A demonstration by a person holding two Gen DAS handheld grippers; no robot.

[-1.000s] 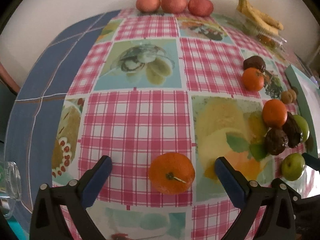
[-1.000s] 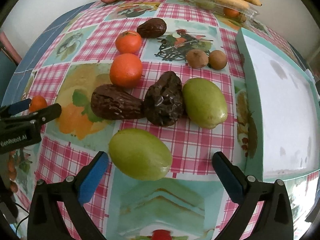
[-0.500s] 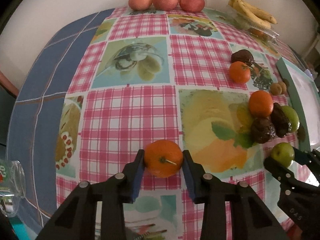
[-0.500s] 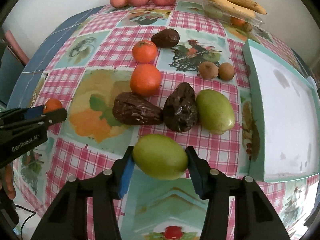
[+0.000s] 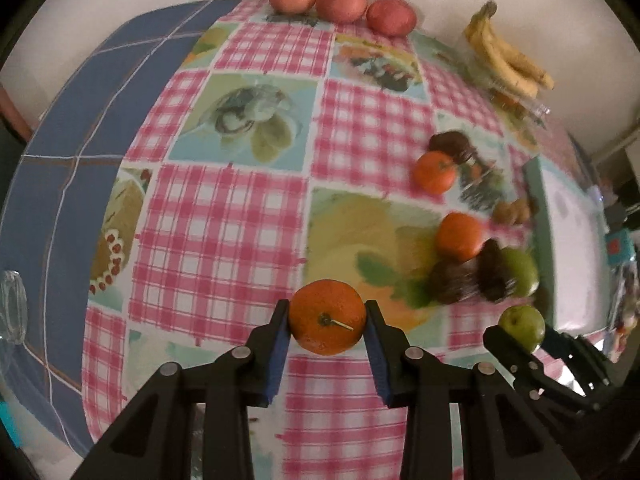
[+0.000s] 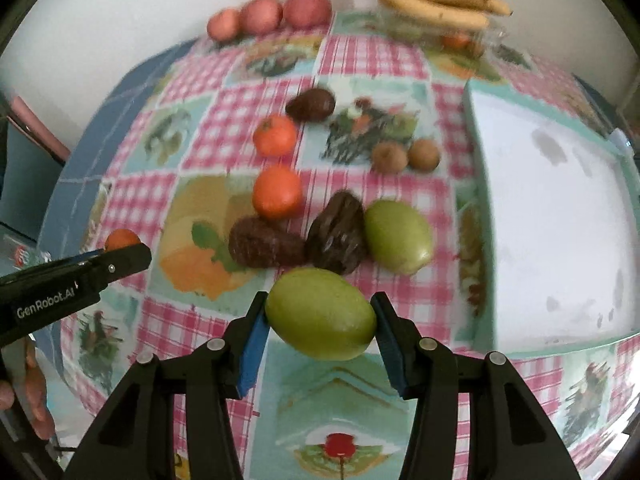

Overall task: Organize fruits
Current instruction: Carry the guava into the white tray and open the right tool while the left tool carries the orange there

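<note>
The left gripper [image 5: 327, 328] pinches an orange [image 5: 327, 317] between its blue pads, low in the centre of the left wrist view, stem end toward the camera. The right gripper [image 6: 320, 324] clamps a green fruit [image 6: 321, 313] the same way, low in the centre of the right wrist view. In the left view that gripper [image 5: 524, 334] shows at lower right with the green fruit [image 5: 522, 327] in it; in the right view the left gripper [image 6: 120, 250] reaches in from the left edge, the orange [image 6: 120, 239] peeking above its tip.

The table [image 5: 224, 248] carries a cloth of pink checks and fruit pictures. In the middle of the right view lie two dark wrinkled fruits [image 6: 266, 243] touching each other, a second green fruit [image 6: 398, 236] just beside them on the right, and two more oranges [image 6: 277, 197] above them. A third dark fruit [image 6: 311, 104] sits higher up, and two small brown fruits [image 6: 390, 157] lie side by side near a white tray [image 6: 552, 216] with a teal rim at right. Along the top edge sit three red apples [image 6: 307, 10] in a row and bananas [image 6: 436, 10] on a clear box. A hand [image 6: 38, 404] shows at lower left.
</note>
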